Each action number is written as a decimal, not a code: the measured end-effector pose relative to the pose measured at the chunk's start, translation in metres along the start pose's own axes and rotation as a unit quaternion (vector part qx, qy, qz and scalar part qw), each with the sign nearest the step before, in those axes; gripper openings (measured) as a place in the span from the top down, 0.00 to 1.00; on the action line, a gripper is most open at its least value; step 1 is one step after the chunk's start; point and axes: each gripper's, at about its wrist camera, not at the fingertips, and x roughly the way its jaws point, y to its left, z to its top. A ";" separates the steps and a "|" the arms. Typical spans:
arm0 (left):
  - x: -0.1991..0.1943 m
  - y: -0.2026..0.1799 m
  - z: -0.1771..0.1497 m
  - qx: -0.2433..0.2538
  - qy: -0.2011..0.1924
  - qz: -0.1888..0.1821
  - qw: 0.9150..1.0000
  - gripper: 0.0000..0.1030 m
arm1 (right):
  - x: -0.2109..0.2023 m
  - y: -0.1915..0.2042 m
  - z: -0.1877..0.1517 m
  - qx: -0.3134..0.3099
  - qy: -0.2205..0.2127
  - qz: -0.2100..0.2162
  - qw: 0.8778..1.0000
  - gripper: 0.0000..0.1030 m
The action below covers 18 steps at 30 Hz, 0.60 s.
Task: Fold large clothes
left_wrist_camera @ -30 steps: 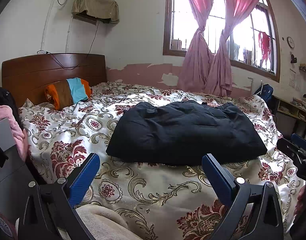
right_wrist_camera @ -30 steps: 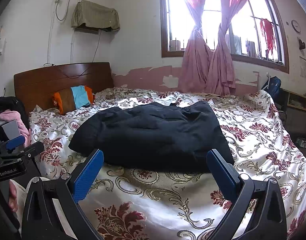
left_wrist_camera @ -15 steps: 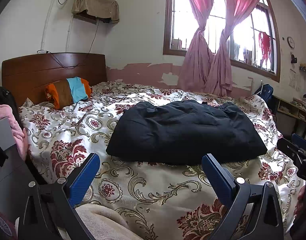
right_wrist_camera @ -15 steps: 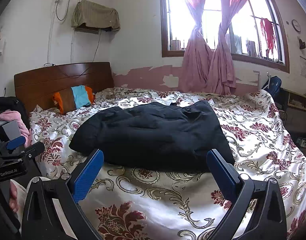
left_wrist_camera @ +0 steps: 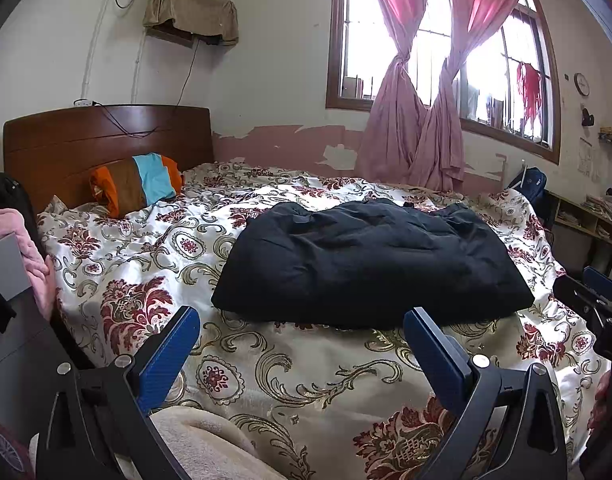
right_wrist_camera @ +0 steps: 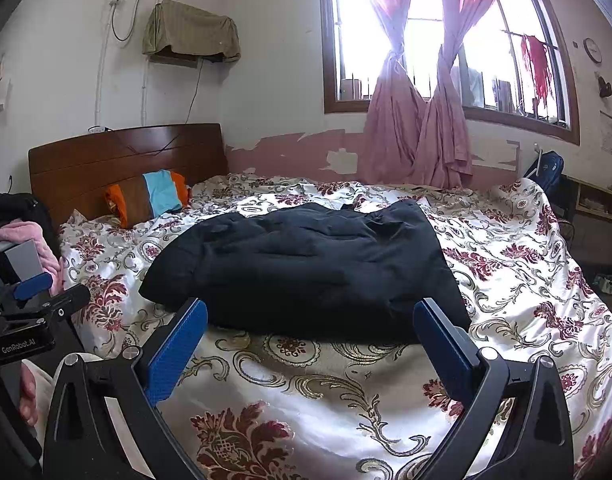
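Observation:
A large black padded garment (left_wrist_camera: 369, 264) lies folded into a rough rectangle in the middle of the bed; it also shows in the right wrist view (right_wrist_camera: 306, 268). My left gripper (left_wrist_camera: 302, 320) is open and empty, held back from the garment's near edge above the bedspread. My right gripper (right_wrist_camera: 309, 316) is open and empty, just short of the garment's near edge. The right gripper shows at the right edge of the left wrist view (left_wrist_camera: 597, 300). The left gripper shows at the left edge of the right wrist view (right_wrist_camera: 30, 300).
The bed has a floral satin bedspread (left_wrist_camera: 298, 376) and a wooden headboard (left_wrist_camera: 106, 140). An orange, brown and blue pillow (left_wrist_camera: 138, 184) lies at the head. Pink cloth (left_wrist_camera: 26, 240) sits at the left. Pink curtains (left_wrist_camera: 421, 128) hang at the window; shelves (left_wrist_camera: 585, 220) stand at the right.

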 end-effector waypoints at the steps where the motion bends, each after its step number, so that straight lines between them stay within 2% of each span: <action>1: 0.000 0.000 0.000 0.000 0.000 0.000 1.000 0.00 | 0.000 0.000 0.000 0.000 0.000 0.000 1.000 0.02; 18: 0.000 0.000 -0.001 -0.001 0.000 0.000 1.000 0.00 | 0.000 0.000 0.000 0.001 0.000 0.000 1.000 0.02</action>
